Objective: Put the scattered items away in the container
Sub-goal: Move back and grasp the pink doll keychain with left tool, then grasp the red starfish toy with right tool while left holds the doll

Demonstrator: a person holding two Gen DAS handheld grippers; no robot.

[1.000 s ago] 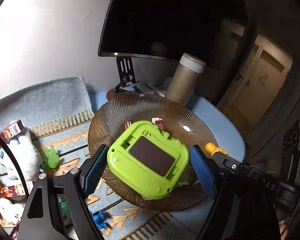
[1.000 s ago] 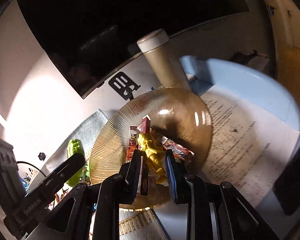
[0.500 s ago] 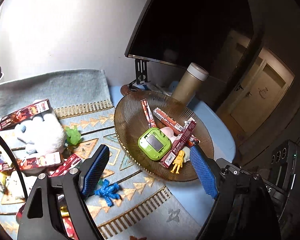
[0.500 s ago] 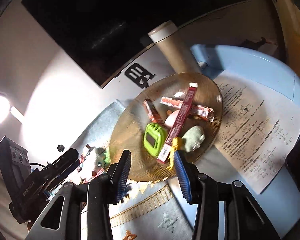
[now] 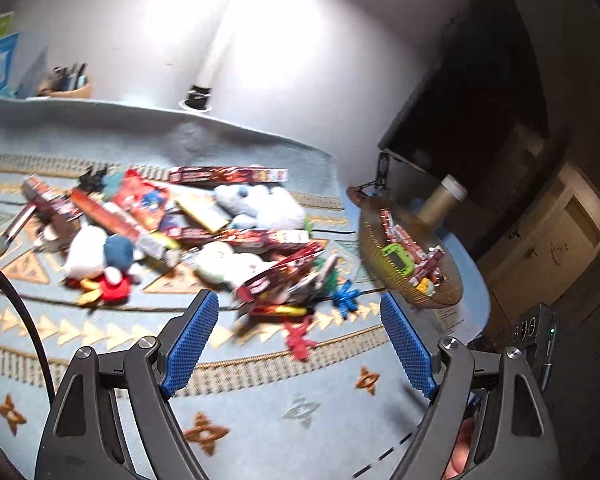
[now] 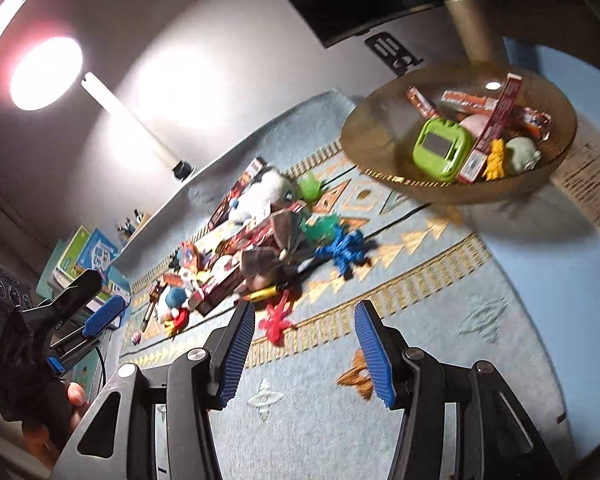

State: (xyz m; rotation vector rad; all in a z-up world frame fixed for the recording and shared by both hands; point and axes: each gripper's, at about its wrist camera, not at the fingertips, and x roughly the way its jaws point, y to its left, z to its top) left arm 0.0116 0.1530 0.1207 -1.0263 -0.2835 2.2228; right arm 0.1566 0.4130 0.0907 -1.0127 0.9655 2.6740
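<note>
The left hand-held gripper (image 5: 300,340) stood wide, nothing between its blue pads, hovering over the patterned blue cloth (image 5: 260,420) that covered the desk; the right hand-held gripper (image 6: 304,352) was partway apart and its jaws were opening, also empty, above the same cloth. Just beyond the fingertips of both lay a red toy figure (image 6: 275,322), and a little further a blue toy figure (image 6: 342,250) with a yellow pen-like stick (image 6: 262,293) near it. Behind these spread the scattered heap: long red boxes (image 5: 228,175), a white plush animal (image 5: 266,206), a blue-and-white plush with red parts (image 5: 104,260) and a green translucent toy (image 6: 310,186), all blurred in the left wrist view. Off to the right of the heap, at the cloth's edge, sat the amber glass bowl (image 6: 374,136), the container, which held a lime-green square gadget (image 6: 442,154), several red boxes, a small yellow figure (image 6: 496,158), a pale round lump and something pink. A tan cylinder with a white cap (image 6: 470,20) stood just behind the bowl, beneath a dark monitor (image 5: 480,120), and a printed sheet (image 6: 592,184) lay beside the bowl on the blue desk (image 6: 572,272)
</note>
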